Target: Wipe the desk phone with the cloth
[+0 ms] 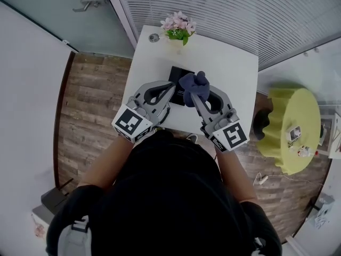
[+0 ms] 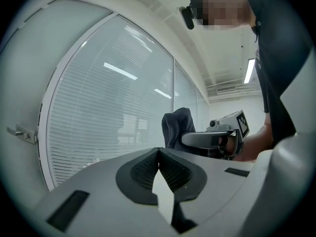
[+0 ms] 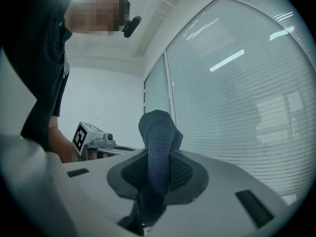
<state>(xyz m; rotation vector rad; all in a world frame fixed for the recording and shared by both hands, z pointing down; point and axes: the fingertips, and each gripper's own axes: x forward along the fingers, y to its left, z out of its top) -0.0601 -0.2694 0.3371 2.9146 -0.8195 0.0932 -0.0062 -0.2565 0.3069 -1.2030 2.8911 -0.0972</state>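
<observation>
The phone lies on the table, flowers behind it. The cloth hangs over the phone's right side.

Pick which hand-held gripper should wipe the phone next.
Right. The right hand-held gripper is shut on the cloth, which the head view shows at the desk phone. The left hand-held gripper is shut on nothing.

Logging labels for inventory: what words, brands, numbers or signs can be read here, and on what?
No readable text.
Left gripper, right gripper: square marker patterns, no letters.
Desk phone: nothing legible.
Cloth: plain.
Items on the yellow table: too small to read.
</observation>
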